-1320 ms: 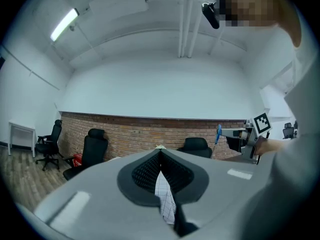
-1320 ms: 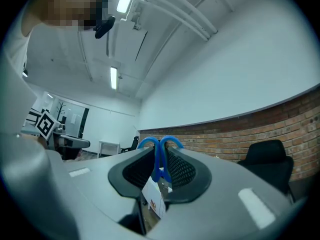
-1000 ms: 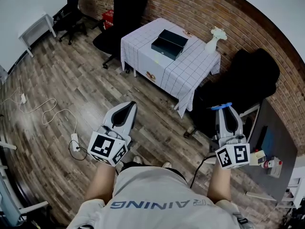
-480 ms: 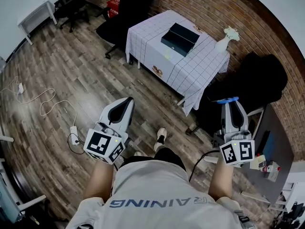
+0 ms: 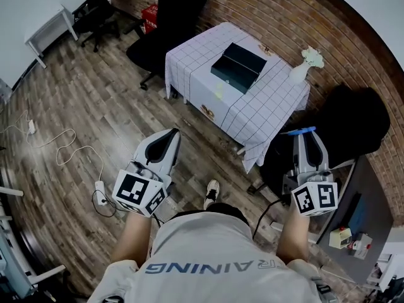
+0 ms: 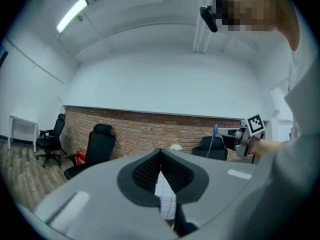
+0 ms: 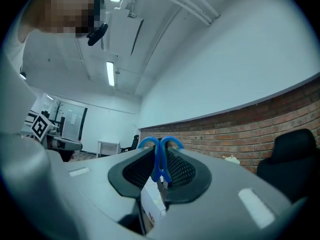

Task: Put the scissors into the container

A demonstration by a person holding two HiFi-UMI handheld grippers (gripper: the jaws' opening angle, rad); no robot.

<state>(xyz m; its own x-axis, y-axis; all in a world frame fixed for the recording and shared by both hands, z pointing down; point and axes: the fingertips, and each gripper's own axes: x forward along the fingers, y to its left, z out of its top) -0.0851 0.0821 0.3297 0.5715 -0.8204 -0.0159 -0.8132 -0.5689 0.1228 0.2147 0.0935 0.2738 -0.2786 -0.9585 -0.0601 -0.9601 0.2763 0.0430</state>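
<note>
My right gripper (image 5: 305,139) (image 7: 160,163) is shut on blue-handled scissors (image 7: 160,154), whose blue loops (image 5: 298,132) stick out past the jaw tips. It hangs in the air near the table's right front corner. The dark open container (image 5: 238,66) lies on a small table with a white checked cloth (image 5: 252,109), far ahead of both grippers. My left gripper (image 5: 165,145) (image 6: 161,168) is shut with nothing between its jaws, held over the wooden floor short of the table.
A white vase with flowers (image 5: 301,69) stands at the table's right corner. Black office chairs (image 5: 167,24) stand behind the table, another dark chair (image 5: 353,122) at its right. A white cable and power strip (image 5: 98,188) lie on the floor at left. A grey desk (image 5: 360,223) stands at the right.
The view has shifted so the table and container sit a little further right and nearer. Both grippers stay roughly where they were; the right one still holds the scissors.
</note>
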